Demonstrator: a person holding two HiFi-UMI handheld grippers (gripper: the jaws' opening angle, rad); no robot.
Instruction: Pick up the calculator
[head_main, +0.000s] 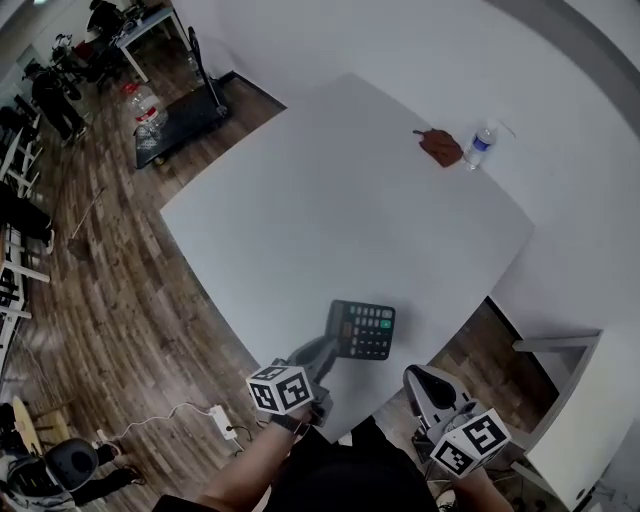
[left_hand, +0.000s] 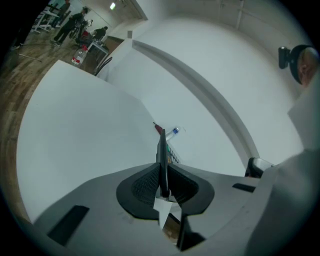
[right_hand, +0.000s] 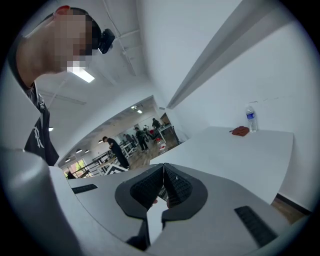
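Looking edge-on at the calculator (left_hand: 162, 145) in the left gripper view: just a thin dark sliver, with a hint of coloured keys on its right side. No telling from any view whether lifted clear of the table (head_main: 330, 200) or touching it. From the head view, catching the dark face and keypad from above, close to the table's near edge, with key labels too small to read. Losing its near-left corner behind the left gripper (head_main: 325, 352). Pinching that corner between the textured pads (left_hand: 145, 185), closed down narrow on the thin body. Coming in from the bottom of the frame on a bare forearm (head_main: 250, 465), cut off there. Carrying the marker cube (head_main: 281, 389) on top, pointing forward and slightly down at the table.

Over to the right gripper (head_main: 418, 380), held off the table's near edge, well apart from the calculator. Mostly hiding its hand under the second marker cube (head_main: 470, 442) at the frame's bottom. Pressed pad to pad in the right gripper view, gripping nothing.

Far across the table, just making out a water bottle (head_main: 480, 147) beside a small brown item (head_main: 440, 147), too small to identify.
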